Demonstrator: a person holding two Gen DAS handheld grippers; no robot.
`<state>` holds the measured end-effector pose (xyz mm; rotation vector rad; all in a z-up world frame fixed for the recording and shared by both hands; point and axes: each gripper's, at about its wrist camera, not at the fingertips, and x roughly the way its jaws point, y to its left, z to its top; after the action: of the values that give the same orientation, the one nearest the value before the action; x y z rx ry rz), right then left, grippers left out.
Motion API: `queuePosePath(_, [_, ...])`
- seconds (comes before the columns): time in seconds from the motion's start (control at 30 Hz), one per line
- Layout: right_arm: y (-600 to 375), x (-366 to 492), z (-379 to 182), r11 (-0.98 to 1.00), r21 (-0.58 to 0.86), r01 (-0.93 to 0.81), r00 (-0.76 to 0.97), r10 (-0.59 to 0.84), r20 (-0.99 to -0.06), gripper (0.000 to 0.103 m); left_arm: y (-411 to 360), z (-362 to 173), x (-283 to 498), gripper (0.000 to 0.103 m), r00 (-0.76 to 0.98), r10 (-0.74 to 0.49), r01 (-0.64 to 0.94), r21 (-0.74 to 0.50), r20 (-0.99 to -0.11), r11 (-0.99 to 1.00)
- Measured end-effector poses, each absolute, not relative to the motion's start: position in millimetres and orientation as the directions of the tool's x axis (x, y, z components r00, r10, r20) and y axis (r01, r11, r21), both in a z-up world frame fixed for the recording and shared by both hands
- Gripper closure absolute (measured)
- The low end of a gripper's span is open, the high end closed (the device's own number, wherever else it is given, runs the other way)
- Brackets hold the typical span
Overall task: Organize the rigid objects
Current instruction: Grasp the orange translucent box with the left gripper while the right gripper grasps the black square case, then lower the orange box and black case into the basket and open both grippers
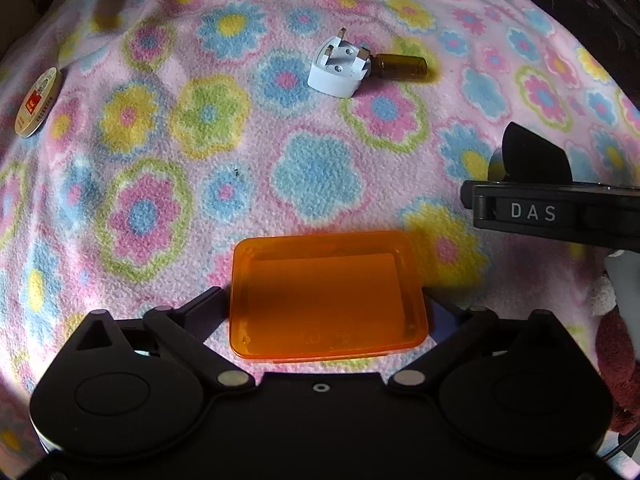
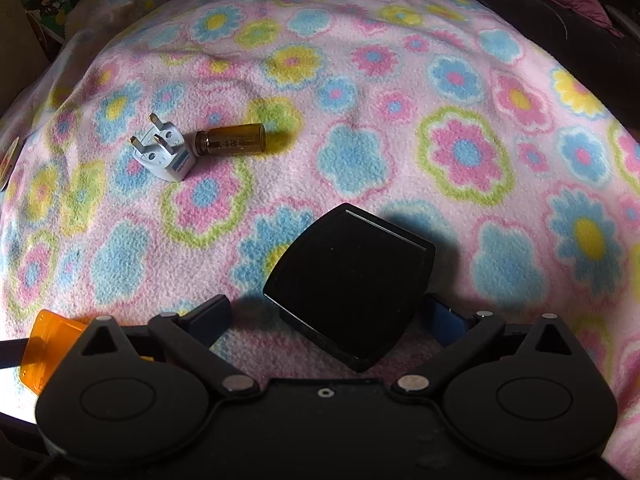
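An orange see-through shallow box [image 1: 328, 296] lies open side up between the fingers of my left gripper [image 1: 326, 298]. Both pads meet its short sides, so the gripper is shut on it. The same orange box [image 2: 48, 344] shows at the lower left of the right wrist view. A black square case [image 2: 352, 284] rests on the blanket, turned corner-on between the fingers of my right gripper [image 2: 326, 314]. That gripper is open, with a gap between the left finger [image 2: 212, 314] and the case. A white plug adapter [image 1: 338, 70] [image 2: 162, 152] and a brown glass vial [image 1: 400, 66] [image 2: 232, 142] lie side by side farther off.
Everything sits on a pink flowered fleece blanket [image 1: 160, 200] [image 2: 460, 152]. A round flat tin [image 1: 36, 102] lies near its left edge. A black bar marked DAS [image 1: 532, 212], part of the other tool, crosses the right side. Dark clutter borders the far right.
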<state>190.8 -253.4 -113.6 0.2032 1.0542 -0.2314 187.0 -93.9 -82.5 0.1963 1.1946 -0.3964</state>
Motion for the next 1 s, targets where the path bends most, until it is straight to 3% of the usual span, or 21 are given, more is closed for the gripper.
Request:
queuePosePath(0.03, [-252.7, 189.6, -111.5, 0.958, 0.031, 0.285, 0.478, -0.114, -0.871, 0.032, -91.6, -79.9, 186.8, 0.019, 0.316, -0.203, 0.398, -0.065, -0.927, 0.915])
queuePosePath(0.1, [-253.0, 186.7, -107.2, 0.962, 0.028, 0.27, 0.486, -0.111, -0.867, 0.034, -88.1, -75.7, 186.0, 0.019, 0.328, -0.208, 0.388, -0.07, -0.922, 0.919])
queuePosePath(0.27, [-249.9, 168.6, -76.9, 0.966, 0.043, 0.253, 0.548, -0.106, -0.83, 0.035, -73.4, -48.5, 170.3, 0.019, 0.381, -0.192, 0.359, -0.047, -0.904, 0.932])
queuePosePath(0.6, [-230.1, 72.0, 19.0, 0.965, 0.2, 0.172, 0.669, 0.035, -0.742, 0.036, -45.6, 26.8, 104.1, 0.019, 0.487, -0.157, 0.274, -0.02, -0.859, 0.962])
queuePosePath(1.0, [-178.1, -51.5, 42.6, 0.985, 0.163, 0.05, 0.651, 0.092, -0.754, 0.036, -14.1, 31.8, 12.1, 0.019, 0.486, -0.12, 0.232, -0.005, -0.866, 0.973])
